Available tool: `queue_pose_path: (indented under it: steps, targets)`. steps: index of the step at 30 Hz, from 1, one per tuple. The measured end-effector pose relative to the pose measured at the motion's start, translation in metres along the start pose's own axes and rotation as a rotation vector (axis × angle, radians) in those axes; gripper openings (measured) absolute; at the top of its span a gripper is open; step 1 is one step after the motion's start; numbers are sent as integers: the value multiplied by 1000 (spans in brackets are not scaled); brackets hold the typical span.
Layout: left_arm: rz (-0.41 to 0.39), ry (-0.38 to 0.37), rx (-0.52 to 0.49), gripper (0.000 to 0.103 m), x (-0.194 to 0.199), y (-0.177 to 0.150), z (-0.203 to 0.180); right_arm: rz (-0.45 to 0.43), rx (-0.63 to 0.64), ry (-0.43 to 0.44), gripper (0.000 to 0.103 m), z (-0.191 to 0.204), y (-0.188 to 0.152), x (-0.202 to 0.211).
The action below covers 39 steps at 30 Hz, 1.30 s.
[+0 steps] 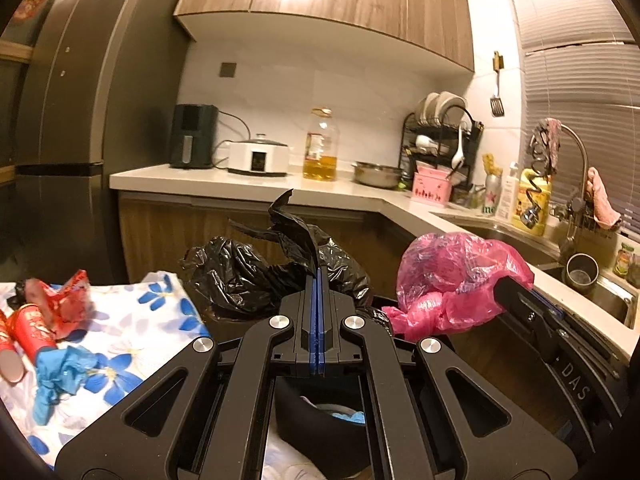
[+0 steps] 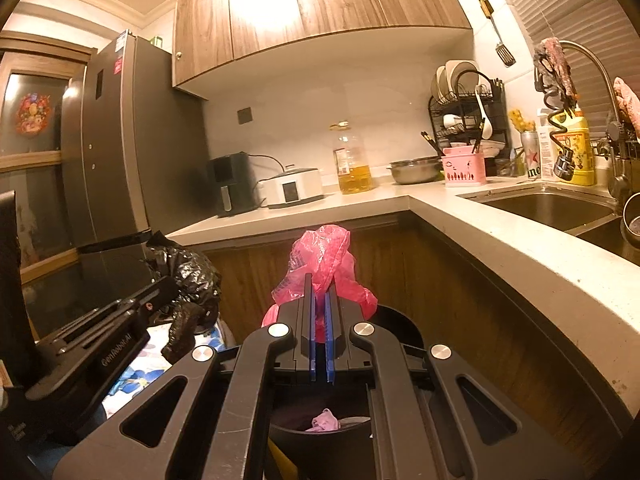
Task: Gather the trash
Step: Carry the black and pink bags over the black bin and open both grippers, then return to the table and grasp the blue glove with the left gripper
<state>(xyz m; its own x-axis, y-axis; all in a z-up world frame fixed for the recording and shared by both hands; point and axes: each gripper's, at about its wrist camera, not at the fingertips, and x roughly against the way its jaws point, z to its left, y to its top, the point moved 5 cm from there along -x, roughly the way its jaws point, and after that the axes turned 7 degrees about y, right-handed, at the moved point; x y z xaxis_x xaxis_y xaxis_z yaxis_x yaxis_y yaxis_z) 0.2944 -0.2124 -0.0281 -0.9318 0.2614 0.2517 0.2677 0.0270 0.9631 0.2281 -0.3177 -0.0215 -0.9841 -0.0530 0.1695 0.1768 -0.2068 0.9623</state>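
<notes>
My left gripper [image 1: 319, 276] is shut on a crumpled black plastic bag [image 1: 256, 272] and holds it in the air over a black bin [image 1: 312, 412]. My right gripper [image 2: 319, 284] is shut on a crumpled pink plastic bag [image 2: 324, 256], also held up over the black bin [image 2: 400, 320]. The right gripper with the pink bag [image 1: 456, 276] shows at the right of the left wrist view. The left gripper with the black bag [image 2: 188, 276] shows at the left of the right wrist view. Scraps lie inside the bin.
A table with a blue-flowered cloth [image 1: 132, 344] at the left holds red cups [image 1: 34, 332], a red wrapper [image 1: 64, 296] and a crumpled blue glove [image 1: 60, 372]. A counter [image 2: 500, 236] with a sink [image 2: 548, 204] runs behind and to the right. A fridge [image 2: 120, 148] stands at the left.
</notes>
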Motion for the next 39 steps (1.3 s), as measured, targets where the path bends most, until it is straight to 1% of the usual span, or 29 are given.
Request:
queue_pose_path:
  steps: [10,20,23,25,28,30,31,32,33,34,36,38,39]
  targets:
    - [8,-46,-13,0,-15,-2,-15,7,5,-6,4,-6,-2,-7]
    - [38,-74,-30,0,-30,-9,-28,30,-15,-21,6,-14,-2,-17]
    - [64,-81,-37,0,-38,-13,-31,37,-33,-18,25,-19,-4,-19]
    - [82,-97,-41,0,-41,-18,-33,36,-43,-21,25,-22,-4,-19]
    - [93,-92,-57,2,-45,-23,-35,35,-57,-29,33,-27,-4,-18]
    - [103,-88,-57,11,-47,-25,-34,32,-67,-35,37,-29,-5,-17]
    - [108,-92,-55,20,-48,-26,-33,29,-70,-41,38,-30,-5,-16]
    - [111,-90,-54,33,-49,-28,-33,28,-75,-47,41,-31,-5,-15]
    - [109,-86,-52,38,-49,-29,-32,28,-81,-50,45,-33,-5,-14]
    - [105,-81,-48,44,-48,-29,-30,27,-84,-50,45,-34,-4,-14]
    - [103,-67,-41,52,-46,-30,-26,28,-86,-52,48,-34,-4,-13]
    - [96,-44,-29,69,-43,-31,-20,29,-86,-51,51,-34,-4,-13]
    - [89,-26,-21,72,-41,-31,-16,29,-85,-51,53,-34,-4,-13]
